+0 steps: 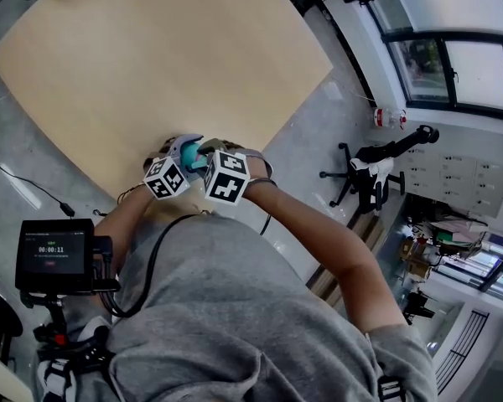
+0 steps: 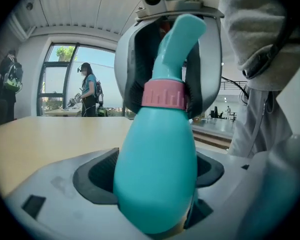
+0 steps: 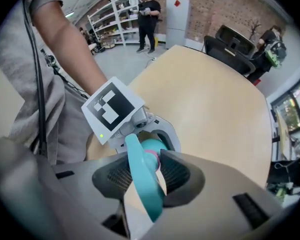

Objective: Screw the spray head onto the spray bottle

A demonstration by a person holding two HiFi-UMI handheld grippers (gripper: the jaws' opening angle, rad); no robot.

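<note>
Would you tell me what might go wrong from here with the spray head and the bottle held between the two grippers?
1. The left gripper clamps the rounded teal plastic spray bottle in mid-air near the edge of the wooden table; a twist may spin it or slip it loose.
2. The right gripper grips the pink ribbed collar below the long neck of the teal spray head; a tilted collar could cross-thread, and I cannot see the threads.

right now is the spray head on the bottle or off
On: the spray head sits atop the bottle, its pink collar meeting the shoulder. How tightly screwed, cannot tell.
</note>
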